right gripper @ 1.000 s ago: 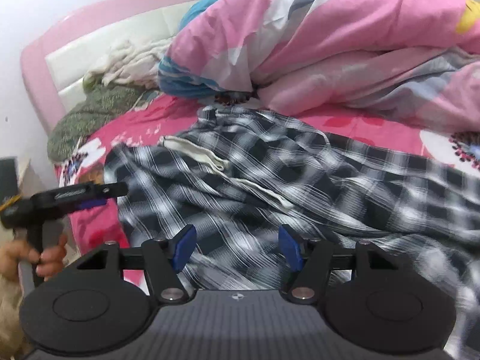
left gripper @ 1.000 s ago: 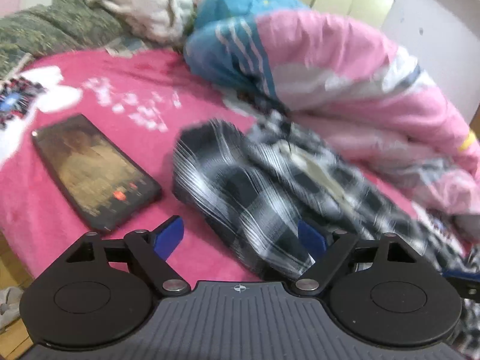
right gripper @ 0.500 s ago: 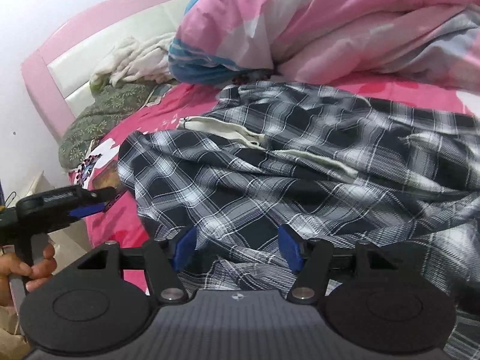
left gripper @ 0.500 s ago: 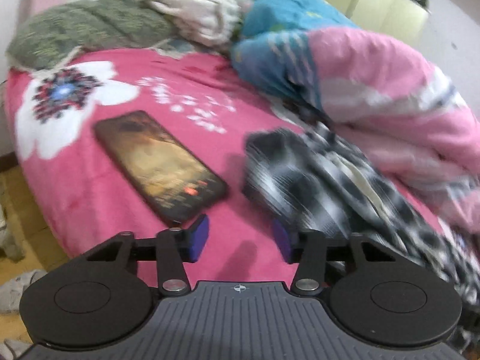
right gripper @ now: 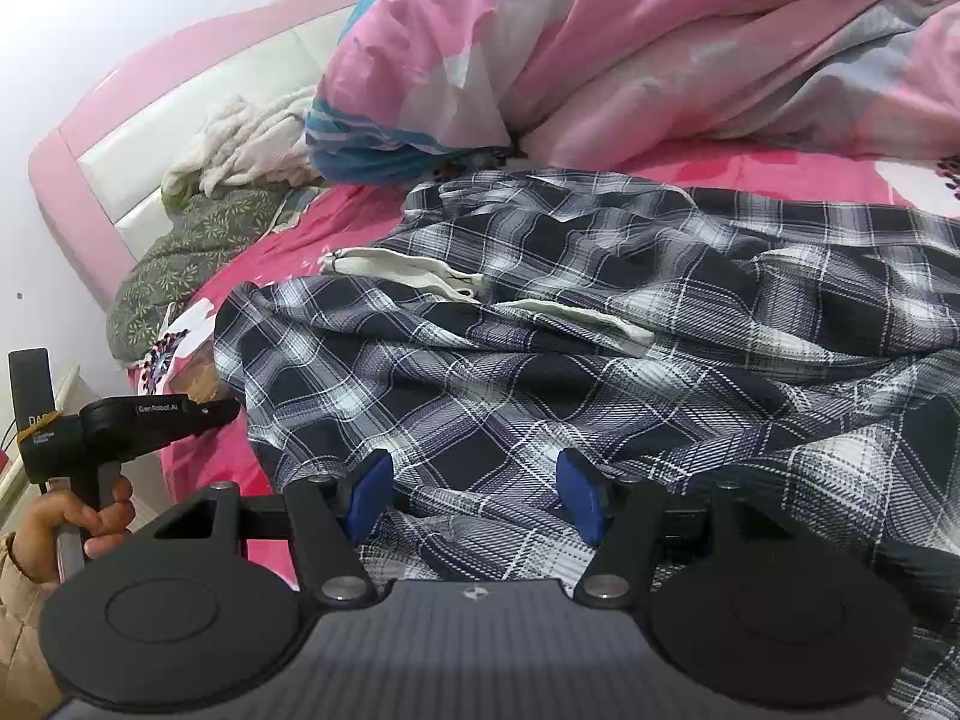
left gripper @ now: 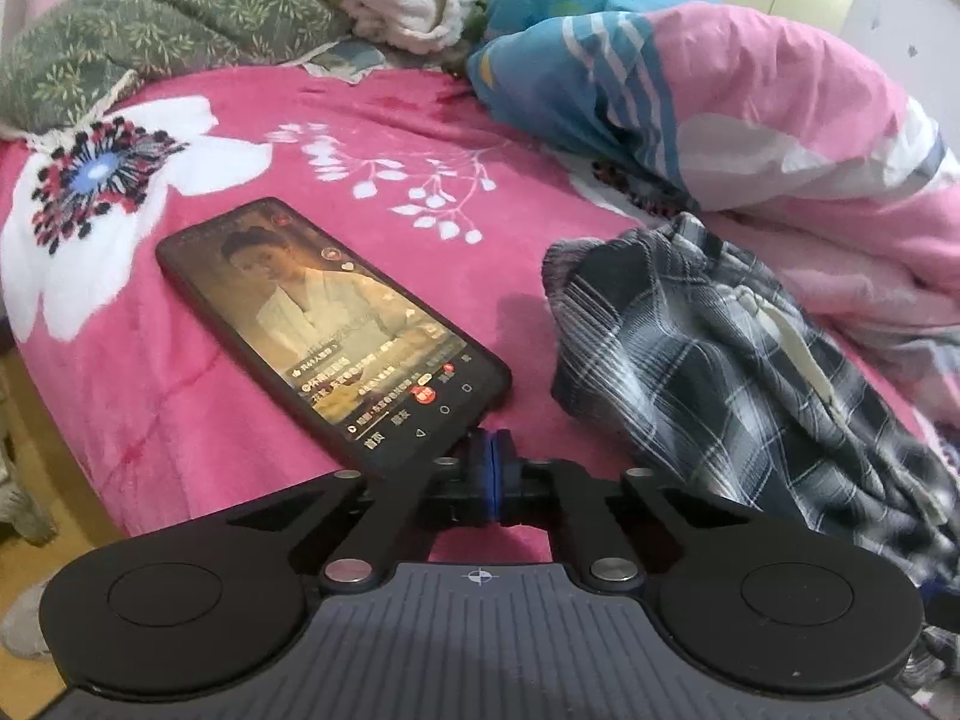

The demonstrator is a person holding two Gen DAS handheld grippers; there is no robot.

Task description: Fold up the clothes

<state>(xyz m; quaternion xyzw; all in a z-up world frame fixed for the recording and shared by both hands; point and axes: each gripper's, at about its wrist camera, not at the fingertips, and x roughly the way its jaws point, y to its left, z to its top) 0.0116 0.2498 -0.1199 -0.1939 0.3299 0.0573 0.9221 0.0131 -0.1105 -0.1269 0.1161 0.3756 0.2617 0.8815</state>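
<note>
The plaid garment (right gripper: 600, 348) lies rumpled across the pink bed (left gripper: 360, 138), spreading from the centre of the right wrist view toward three o'clock, with a pale inner band showing at its middle. In the left wrist view its bunched end sits at three o'clock. The right gripper (right gripper: 474, 495) hovers just over the cloth, its blue fingers (right gripper: 369, 492) standing well apart and pressing on nothing. The left gripper (left gripper: 491, 468) has its fingers closed together, empty, over bare bedding beside a lit phone (left gripper: 330, 330). A hand (right gripper: 78, 516) holds it at eight o'clock. A pink quilt (right gripper: 690, 42) heaps at twelve.
</note>
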